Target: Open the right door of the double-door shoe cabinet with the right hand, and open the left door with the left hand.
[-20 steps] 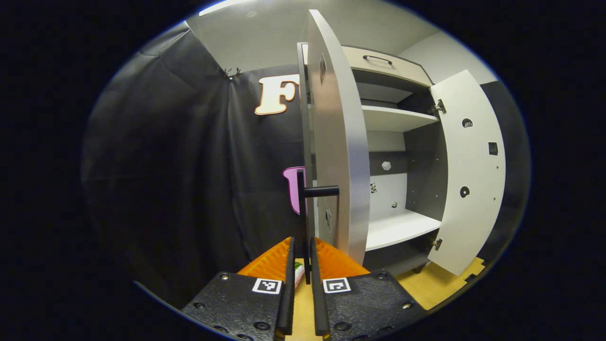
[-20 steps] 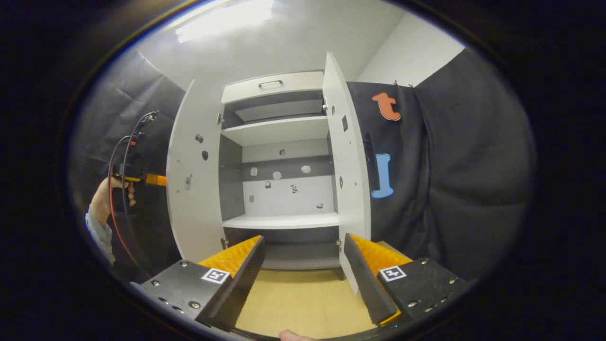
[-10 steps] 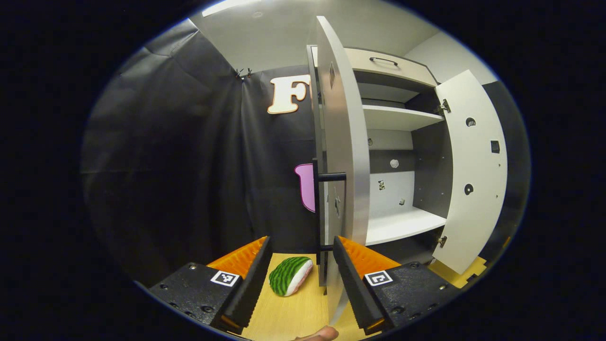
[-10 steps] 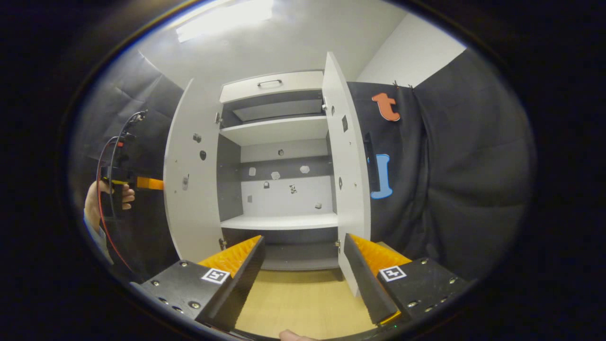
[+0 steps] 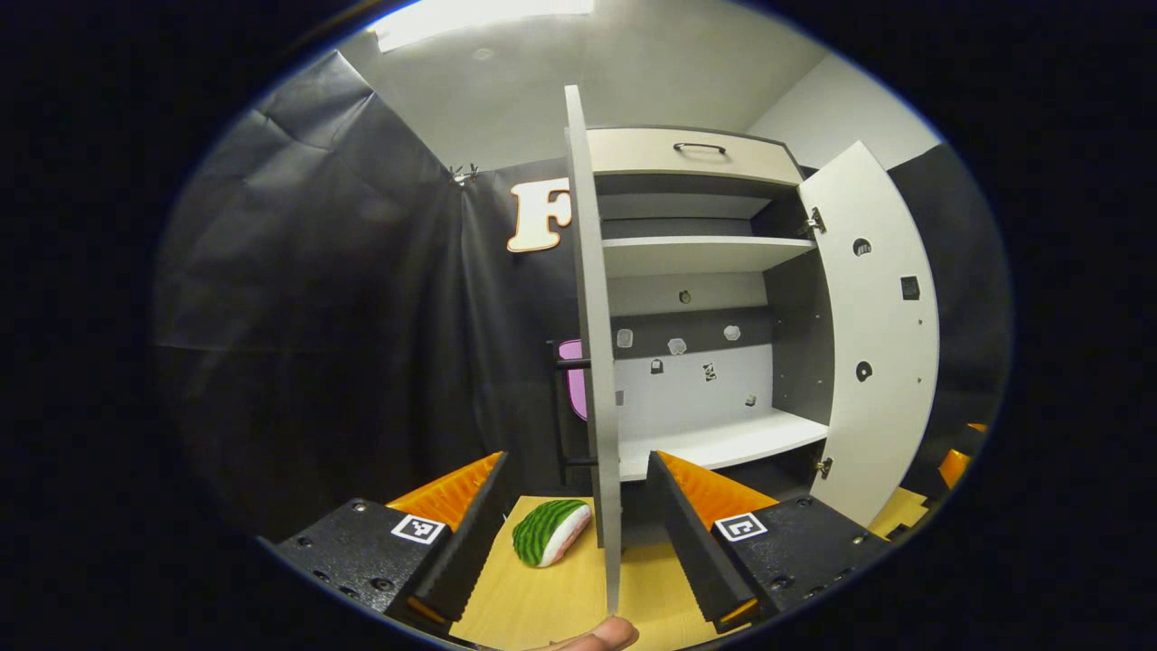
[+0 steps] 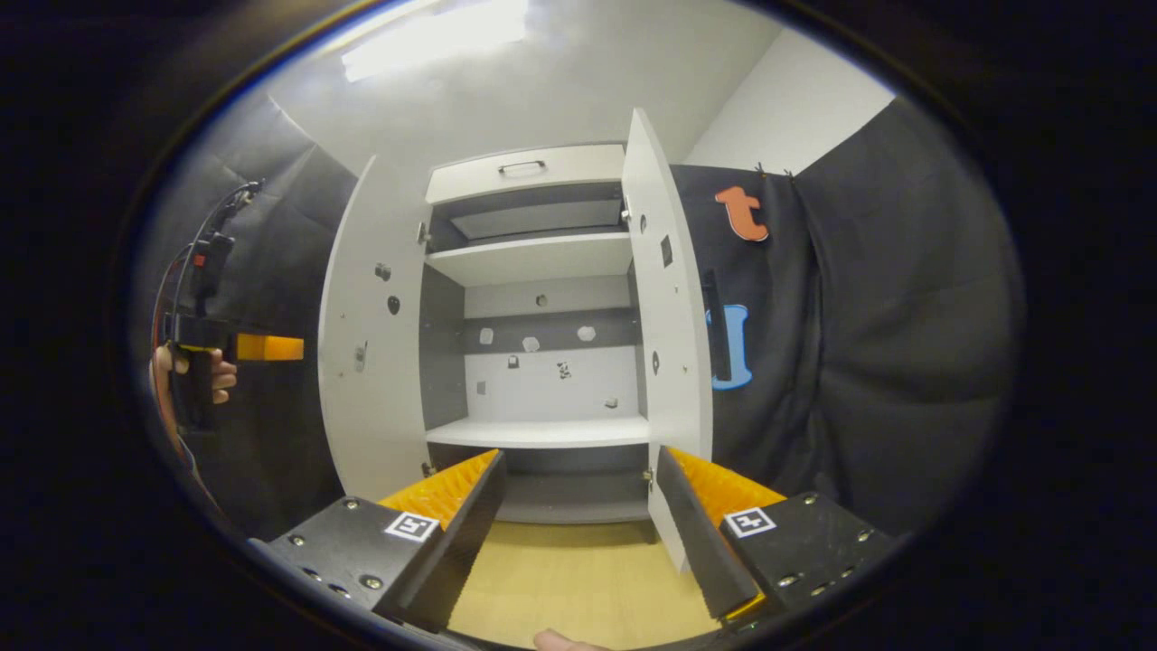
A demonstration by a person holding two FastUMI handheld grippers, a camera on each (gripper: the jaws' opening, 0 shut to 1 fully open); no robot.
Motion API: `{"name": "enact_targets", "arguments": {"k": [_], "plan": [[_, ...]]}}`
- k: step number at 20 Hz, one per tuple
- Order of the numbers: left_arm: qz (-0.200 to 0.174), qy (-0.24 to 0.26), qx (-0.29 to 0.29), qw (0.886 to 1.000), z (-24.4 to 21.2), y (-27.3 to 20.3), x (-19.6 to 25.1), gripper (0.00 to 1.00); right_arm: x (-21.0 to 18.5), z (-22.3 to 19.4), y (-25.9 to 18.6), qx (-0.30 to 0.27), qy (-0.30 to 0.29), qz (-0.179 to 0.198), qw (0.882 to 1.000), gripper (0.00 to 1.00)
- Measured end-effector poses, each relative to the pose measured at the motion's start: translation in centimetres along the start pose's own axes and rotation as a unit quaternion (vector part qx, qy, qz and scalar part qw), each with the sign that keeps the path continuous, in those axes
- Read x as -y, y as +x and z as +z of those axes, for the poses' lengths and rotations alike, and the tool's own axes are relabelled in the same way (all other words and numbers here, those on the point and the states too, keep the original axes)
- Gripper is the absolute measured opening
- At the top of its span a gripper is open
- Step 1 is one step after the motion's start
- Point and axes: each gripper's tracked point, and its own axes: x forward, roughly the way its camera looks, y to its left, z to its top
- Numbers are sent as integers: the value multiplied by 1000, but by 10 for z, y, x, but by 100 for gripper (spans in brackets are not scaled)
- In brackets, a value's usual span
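Observation:
The shoe cabinet (image 6: 533, 258) stands with both doors swung out and its pale shelves bare. In the left gripper view the left door (image 5: 589, 298) shows edge-on, its black bar handle (image 5: 555, 411) on the far side. My left gripper (image 5: 577, 470) is open, a little back from the door's edge, touching nothing. The right door (image 5: 872, 334) hangs wide open. In the right gripper view my right gripper (image 6: 580, 470) is open, low in front of the cabinet, apart from the right door (image 6: 669, 334) and its handle (image 6: 714, 325). A hand (image 6: 194, 371) holds the left gripper (image 6: 262, 347) beyond the left door (image 6: 371, 353).
A toy watermelon slice (image 5: 551, 532) lies on the wooden floor (image 6: 569, 588) just left of the left door's foot. Black cloth walls close in on both sides of the cabinet. A drawer (image 6: 524, 170) with a small handle tops the cabinet.
My left gripper was shut on the left door's handle, has opened and drawn back from it. The left door stays open. The right gripper has hardly moved.

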Motion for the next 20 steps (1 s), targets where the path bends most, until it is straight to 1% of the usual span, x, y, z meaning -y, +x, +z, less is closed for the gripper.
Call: {"name": "enact_targets", "arguments": {"k": [2,3,4,7,9,11,14,15,17,19,20], "plan": [[-7,1,3,1000,0,-3,7,94,1,4,0,5,0,-2,1000,97],[-12,1,4,1000,-1,-5,12,93,2,6,0,6,-1,-3,1000,99],[-13,-3,3,1000,-2,-8,15,94,2,6,-1,7,-1,-3,1000,97],[-17,-13,5,1000,-5,-11,27,93,2,7,-1,9,-1,-2,1000,99],[-33,-25,0,999,-10,-13,40,94,3,8,-1,11,0,-1,1000,97],[-53,-39,2,998,-11,-16,54,93,3,7,0,11,3,-1,1000,97],[-68,-28,10,997,-15,-20,63,94,-1,6,-1,11,2,5,1000,97],[-70,-30,12,997,-17,-19,67,93,-2,7,-1,13,2,7,1000,99],[-76,-40,7,996,-22,-22,76,93,-4,6,-2,14,6,11,1000,96],[-88,-38,5,995,-26,-26,81,94,-7,4,-3,12,4,14,1000,97],[-88,-33,7,996,-26,-26,80,94,-8,3,-3,11,1,15,1000,97]]}}
